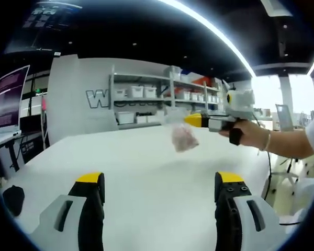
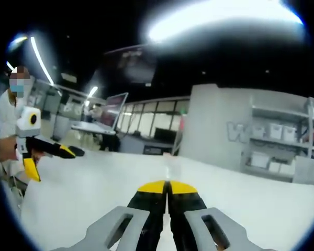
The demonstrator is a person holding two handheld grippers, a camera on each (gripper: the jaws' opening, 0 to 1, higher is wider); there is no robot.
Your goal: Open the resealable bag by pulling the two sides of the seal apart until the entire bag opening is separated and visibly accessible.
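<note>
yellow-tipped black jaws, a clear bag of pinkish contents, a white table, grey shelving.

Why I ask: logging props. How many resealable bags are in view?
1. The resealable bag hangs from the tip of the right hand-held gripper, above the table, in the left gripper view. Others may be hidden.

Your left gripper view looks low across the wide white bench toward the grey metal shelving with white bins far ahead. Your right gripper view skims the same bench, with that shelving ahead to its right.
</note>
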